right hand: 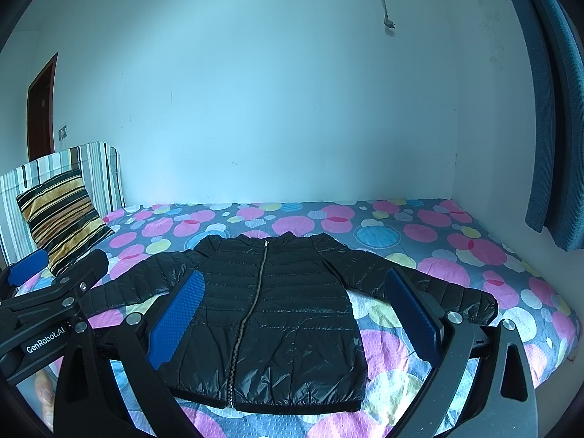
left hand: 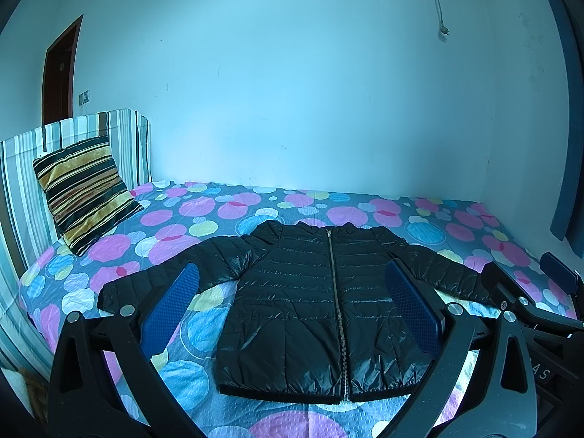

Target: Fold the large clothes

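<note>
A pale blue-tinted wall is seen behind a bed covered by a quilted sheet printed with pink, blue and yellow circles [left hand: 175, 219]. At the head of the bed, on the left, a striped fabric headboard [left hand: 22, 182] stands upright, and a gold-and-black striped square cushion [left hand: 85, 193] is leaned against it. A dark blue curtain [right hand: 554, 146] hangs at the right edge, and a loose cable with a plug [right hand: 387, 14] dangles from a wall socket above.

A shiny black quilted puffer jacket [left hand: 303, 306] is laid flat near the middle of the bed, front up and zipped shut. Its long axis runs from the hem, nearest the cameras, to the collar at the wall side; both sleeves are spread outward and slightly toward the cameras. Bare sheet is left all round it, widest toward the wall and the right-hand edge.

The left gripper [left hand: 292, 310] is held above the near part of the jacket, its blue-padded fingers [left hand: 168, 310] spread wide with nothing between them. The right gripper [right hand: 299, 314] is posed likewise just beside it, its fingers [right hand: 412, 314] also wide apart and clear of the fabric.
</note>
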